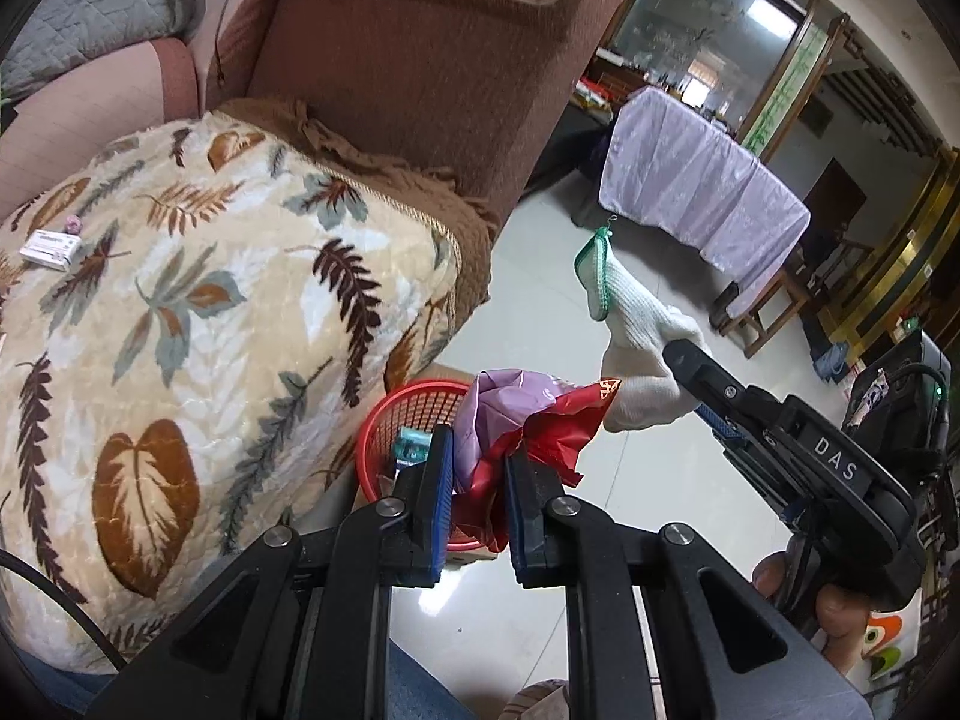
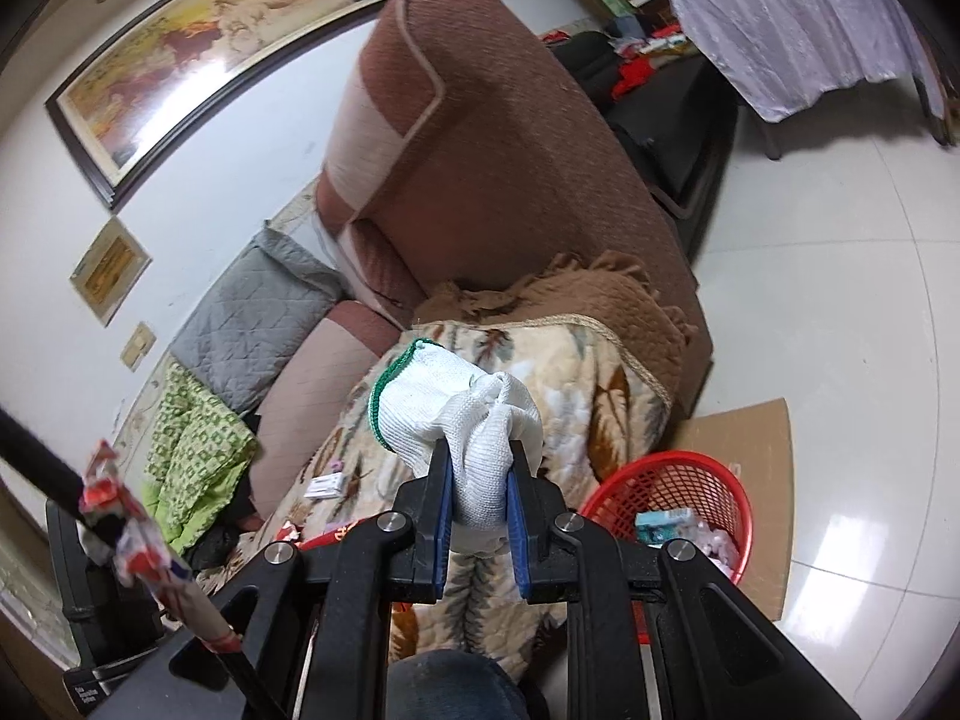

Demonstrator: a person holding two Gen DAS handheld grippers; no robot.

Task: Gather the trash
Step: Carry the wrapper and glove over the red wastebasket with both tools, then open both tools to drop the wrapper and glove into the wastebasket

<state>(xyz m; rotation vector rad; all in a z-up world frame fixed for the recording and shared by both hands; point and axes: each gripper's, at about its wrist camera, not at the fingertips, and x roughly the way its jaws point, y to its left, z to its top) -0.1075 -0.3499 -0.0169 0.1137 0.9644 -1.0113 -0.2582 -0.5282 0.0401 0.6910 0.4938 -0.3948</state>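
Note:
My left gripper (image 1: 477,474) is shut on a crumpled red and lilac plastic wrapper (image 1: 528,420), held just above a red mesh basket (image 1: 408,414) on the floor beside the sofa. The basket (image 2: 672,486) holds a teal packet (image 2: 660,523) and some pale scraps. My right gripper (image 2: 479,480) is shut on a white knitted glove with a green cuff (image 2: 456,414), held over the leaf-patterned blanket (image 2: 570,372). From the left wrist view the right gripper (image 1: 678,363) shows at the right, the glove (image 1: 636,324) hanging from its tip.
A brown armchair (image 1: 420,78) and the blanket-covered seat (image 1: 198,312) fill the left; a small white box (image 1: 51,247) lies on the blanket. Cardboard (image 2: 738,426) lies under the basket on the tiled floor. A table with a lilac cloth (image 1: 696,192) stands further off.

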